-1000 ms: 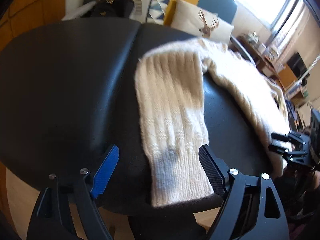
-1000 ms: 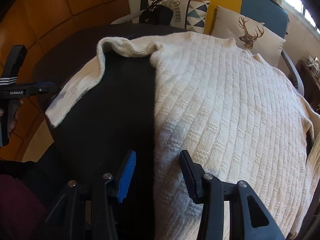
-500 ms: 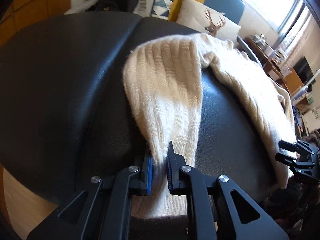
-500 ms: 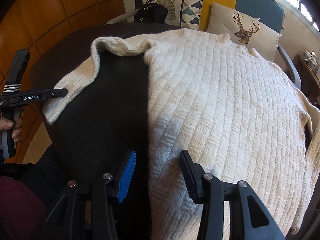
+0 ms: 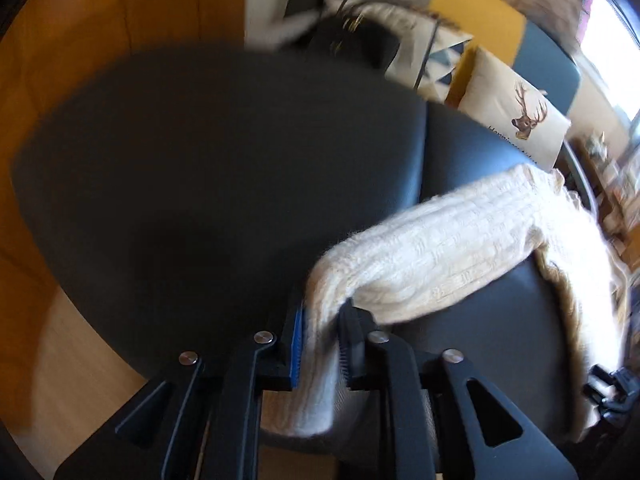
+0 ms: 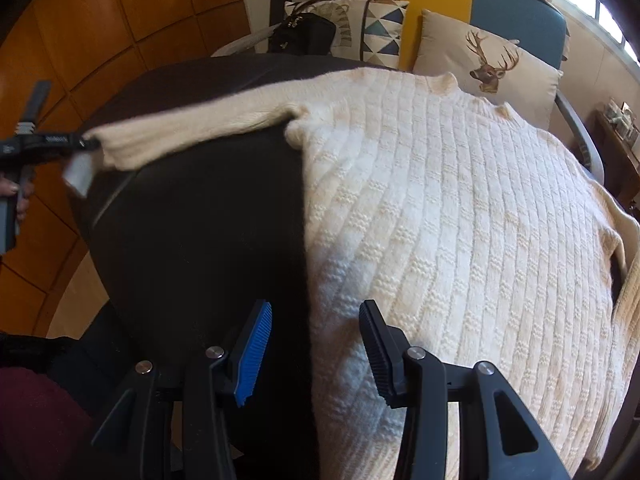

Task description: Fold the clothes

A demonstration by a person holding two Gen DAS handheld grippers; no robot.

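Note:
A cream knitted sweater [image 6: 440, 208] lies spread on a black padded surface [image 6: 200, 232]. Its left sleeve [image 6: 192, 128] stretches out sideways, away from the body. My left gripper [image 5: 320, 344] pinches that sleeve [image 5: 440, 256] near the cuff, which hangs down behind the pads. Its jaws are opening slightly, with the knit still pressed between them. In the right wrist view the left gripper [image 6: 86, 143] holds the sleeve end at the far left. My right gripper [image 6: 314, 352] stands open over the sweater's near left edge, its pads apart from the knit. The left wrist view is blurred.
A deer cushion [image 6: 488, 64], a triangle-patterned cushion [image 6: 380, 28] and a black handbag [image 6: 304, 34] sit on seating behind the surface. Wooden floor [image 5: 60, 80] surrounds it on the left. A hand [image 6: 18, 200] grips the left tool's handle. Bare black surface [image 5: 200, 180] lies left of the sleeve.
The left gripper closed on the sleeve near its cuff, then pulled it outward to the left, straightening the bent sleeve. The right gripper stayed open in place.

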